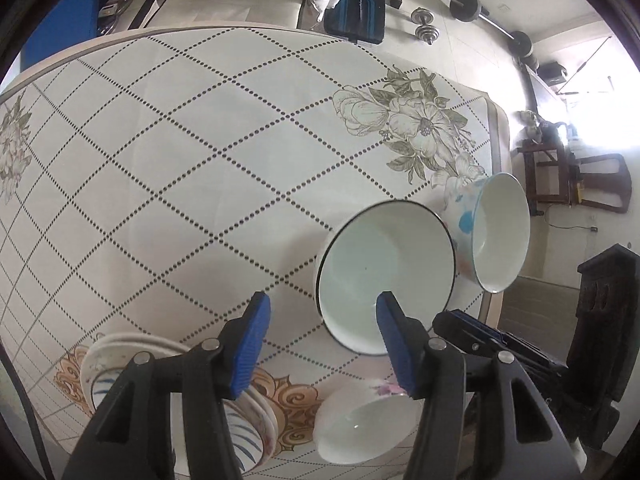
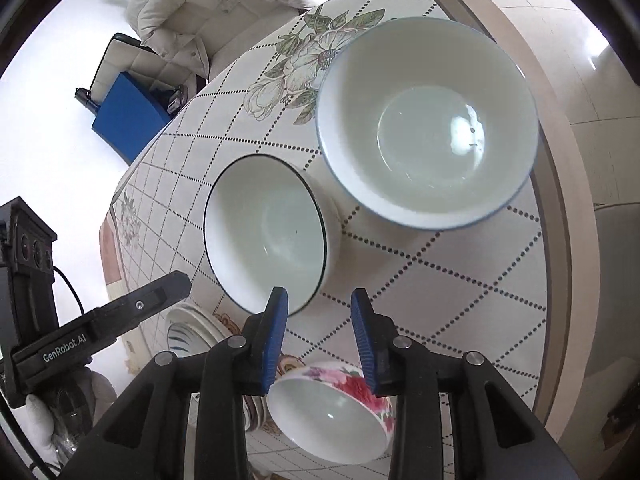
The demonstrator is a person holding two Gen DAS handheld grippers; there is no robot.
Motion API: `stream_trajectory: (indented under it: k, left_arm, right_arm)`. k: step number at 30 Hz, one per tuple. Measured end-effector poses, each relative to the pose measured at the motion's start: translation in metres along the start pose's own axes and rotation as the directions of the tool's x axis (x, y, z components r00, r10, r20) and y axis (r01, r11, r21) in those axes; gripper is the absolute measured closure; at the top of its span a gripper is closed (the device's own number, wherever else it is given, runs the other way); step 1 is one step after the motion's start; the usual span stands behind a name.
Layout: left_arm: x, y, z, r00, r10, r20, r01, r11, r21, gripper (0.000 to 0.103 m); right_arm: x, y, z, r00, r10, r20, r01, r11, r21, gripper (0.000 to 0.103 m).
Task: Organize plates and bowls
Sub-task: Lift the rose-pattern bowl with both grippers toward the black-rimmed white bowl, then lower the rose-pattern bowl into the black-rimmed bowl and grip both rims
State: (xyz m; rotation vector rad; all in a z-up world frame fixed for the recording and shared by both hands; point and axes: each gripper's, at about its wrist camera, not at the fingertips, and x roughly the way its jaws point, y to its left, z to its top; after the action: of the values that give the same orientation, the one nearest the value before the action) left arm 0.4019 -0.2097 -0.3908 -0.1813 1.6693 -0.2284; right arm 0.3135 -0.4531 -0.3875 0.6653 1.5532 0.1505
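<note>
From the left wrist view I see the stack of plates point(image 1: 256, 428) at about 7 o'clock on the tabletop point(image 1: 200, 152), partly hidden behind my left tongs point(image 1: 322, 344). The left tongs stand open, blue pads apart, nothing between them. At 5 o'clock lies the small flowered bowl point(image 1: 360, 428), upright, just beside the plates. Above it, toward 3 o'clock, stands the black-rimmed bowl point(image 1: 384, 276); touching or nearly touching its right side is the large blue-patterned bowl point(image 1: 500, 232), close to the tabletop's right edge. I cannot tell whether these two touch.

From the right wrist view the left gripper's black body point(image 2: 100, 328) enters at 8 o'clock, held by a gloved hand point(image 2: 40, 420). The plates point(image 2: 192, 332) lie at 7 o'clock. My right tongs point(image 2: 320, 336) are open, empty, with the small flowered bowl point(image 2: 328, 412) below them at 6 o'clock. The black-rimmed bowl point(image 2: 268, 232) sits at centre; the large blue-patterned bowl point(image 2: 428, 120) stands at 1 o'clock, near the tabletop point(image 2: 440, 280) rim.
</note>
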Motion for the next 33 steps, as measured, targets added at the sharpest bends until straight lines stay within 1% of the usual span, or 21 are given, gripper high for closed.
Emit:
stream_trajectory:
  k: [3, 6, 8, 10, 12, 14, 15, 16, 17, 20, 25, 33]
  left_arm:
    - [0.014, -0.004, 0.015, 0.999, 0.019, -0.031, -0.018, 1.000, 0.024, 0.052]
    - [0.029, -0.012, 0.023, 0.997, 0.041, -0.062, -0.038, 0.997, 0.060, 0.052]
    - [0.038, -0.016, 0.026, 0.995, 0.062, -0.084, -0.054, 0.995, 0.086, 0.059]
    - [0.047, -0.020, 0.028, 0.991, 0.084, -0.101, -0.073, 0.991, 0.109, 0.075]
    - [0.052, -0.024, 0.029, 0.989, 0.103, -0.104, -0.089, 0.987, 0.131, 0.082]
    - [0.053, -0.027, 0.029, 0.987, 0.132, -0.092, -0.117, 0.981, 0.155, 0.085]
    - [0.053, -0.028, 0.029, 0.986, 0.146, -0.086, -0.131, 0.978, 0.161, 0.088]
    - [0.053, -0.028, 0.029, 0.984, 0.159, -0.080, -0.144, 0.976, 0.165, 0.091]
    - [0.053, -0.028, 0.029, 0.984, 0.164, -0.077, -0.149, 0.974, 0.168, 0.092]
    - [0.054, -0.031, 0.027, 0.982, 0.175, -0.066, -0.161, 0.972, 0.169, 0.095]
    - [0.050, -0.032, 0.016, 0.980, 0.191, -0.049, -0.180, 0.968, 0.173, 0.095]
    - [0.023, -0.040, -0.007, 0.984, 0.177, -0.021, -0.171, 0.970, 0.171, 0.095]
  right_arm:
    - [0.010, 0.003, 0.014, 1.000, -0.025, -0.012, 0.025, 1.000, 0.007, 0.068]
    - [0.019, 0.006, 0.023, 0.999, -0.045, -0.026, 0.046, 0.999, 0.008, 0.068]
    - [0.025, 0.008, 0.028, 0.998, -0.059, -0.029, 0.059, 0.998, 0.006, 0.068]
    - [0.029, 0.009, 0.032, 0.997, -0.071, -0.034, 0.072, 0.997, 0.008, 0.068]
    - [0.033, 0.010, 0.034, 0.995, -0.088, -0.043, 0.088, 0.996, 0.003, 0.068]
    - [0.037, 0.013, 0.037, 0.993, -0.107, -0.043, 0.107, 0.994, -0.008, 0.069]
    - [0.039, 0.014, 0.038, 0.992, -0.116, -0.044, 0.116, 0.993, -0.012, 0.072]
    - [0.042, 0.016, 0.040, 0.991, -0.125, -0.048, 0.124, 0.992, -0.016, 0.082]
    - [0.045, 0.018, 0.041, 0.989, -0.135, -0.055, 0.134, 0.991, -0.021, 0.089]
    - [0.049, 0.023, 0.043, 0.981, -0.186, -0.051, 0.184, 0.982, -0.040, 0.095]
    - [0.049, 0.029, 0.039, 0.972, -0.233, -0.038, 0.230, 0.970, -0.078, 0.096]
    - [0.036, 0.035, 0.035, 0.973, -0.228, -0.030, 0.224, 0.970, -0.097, 0.096]
